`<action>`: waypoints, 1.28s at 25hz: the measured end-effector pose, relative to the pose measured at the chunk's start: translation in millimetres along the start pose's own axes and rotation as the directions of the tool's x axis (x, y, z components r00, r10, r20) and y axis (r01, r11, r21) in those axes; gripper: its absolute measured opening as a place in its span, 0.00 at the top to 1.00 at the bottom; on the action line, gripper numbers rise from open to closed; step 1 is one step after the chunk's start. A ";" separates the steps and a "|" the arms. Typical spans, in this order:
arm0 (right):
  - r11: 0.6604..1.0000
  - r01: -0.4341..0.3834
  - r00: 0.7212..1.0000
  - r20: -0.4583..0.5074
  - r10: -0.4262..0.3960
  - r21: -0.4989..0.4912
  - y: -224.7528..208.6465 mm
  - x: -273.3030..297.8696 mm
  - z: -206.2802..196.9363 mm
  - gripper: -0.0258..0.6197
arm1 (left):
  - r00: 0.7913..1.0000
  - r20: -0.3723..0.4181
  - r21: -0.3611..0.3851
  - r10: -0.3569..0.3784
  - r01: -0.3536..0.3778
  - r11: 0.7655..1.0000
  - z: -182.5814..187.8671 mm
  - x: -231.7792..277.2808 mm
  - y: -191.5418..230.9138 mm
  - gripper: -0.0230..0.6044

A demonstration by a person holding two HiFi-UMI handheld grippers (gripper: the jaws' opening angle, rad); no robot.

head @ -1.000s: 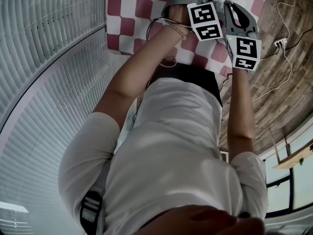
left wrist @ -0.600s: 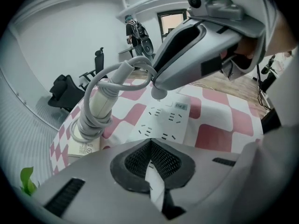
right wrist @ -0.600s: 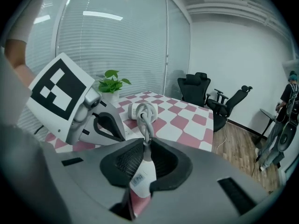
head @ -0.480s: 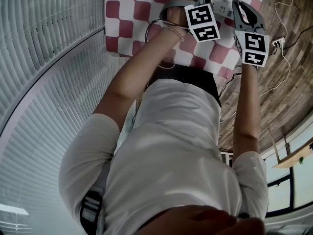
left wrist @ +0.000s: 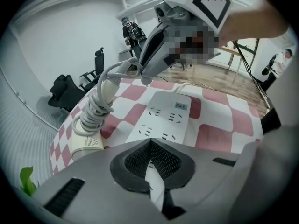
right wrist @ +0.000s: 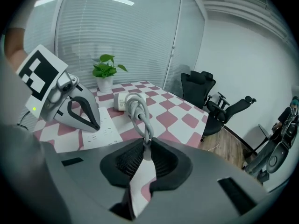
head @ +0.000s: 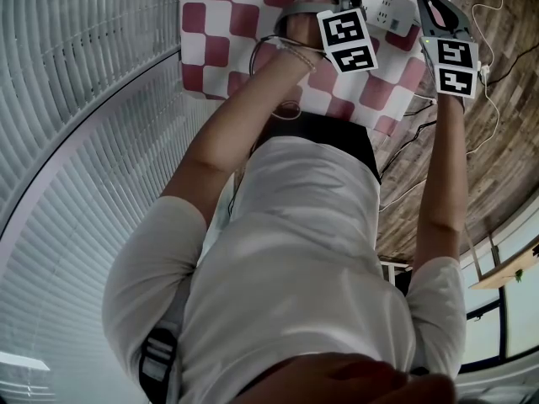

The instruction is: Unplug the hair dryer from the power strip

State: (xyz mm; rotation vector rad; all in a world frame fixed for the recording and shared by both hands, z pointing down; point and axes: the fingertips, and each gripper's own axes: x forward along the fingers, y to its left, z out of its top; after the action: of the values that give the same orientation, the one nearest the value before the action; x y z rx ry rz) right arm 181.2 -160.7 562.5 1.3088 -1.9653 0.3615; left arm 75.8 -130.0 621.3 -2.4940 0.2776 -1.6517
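A checkered counter is shown with a white power strip lying flat on it. A white hair dryer lies beside the strip, near the counter's edge, with its grey cord coiled round it.

The left claw is closed, jaws together, and its tip is pressed down on the strip. The right claw is clamped on the free end of the cord, which is held up above the counter. No plug is seen in the sockets that show, so the plug appears to be out already.

If the cord is drawn further away, the coil could be pulled tight and the dryer dragged or tipped off the edge. The thin cord could also slip from the pads and the plug end be dropped onto the strip.
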 end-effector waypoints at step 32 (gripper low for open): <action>1.000 -0.027 0.995 -0.095 0.026 -0.011 -8.1 25.0 -40.1 0.85 | 1.000 0.011 -0.015 0.012 -0.011 1.000 -0.9 -1.0 0.9 0.92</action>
State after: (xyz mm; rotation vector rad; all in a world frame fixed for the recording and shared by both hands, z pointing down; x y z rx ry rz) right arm 199.9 -157.5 606.5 1.2361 -1.9047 0.4157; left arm 74.6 -130.7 620.6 -2.5066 0.3033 -1.6370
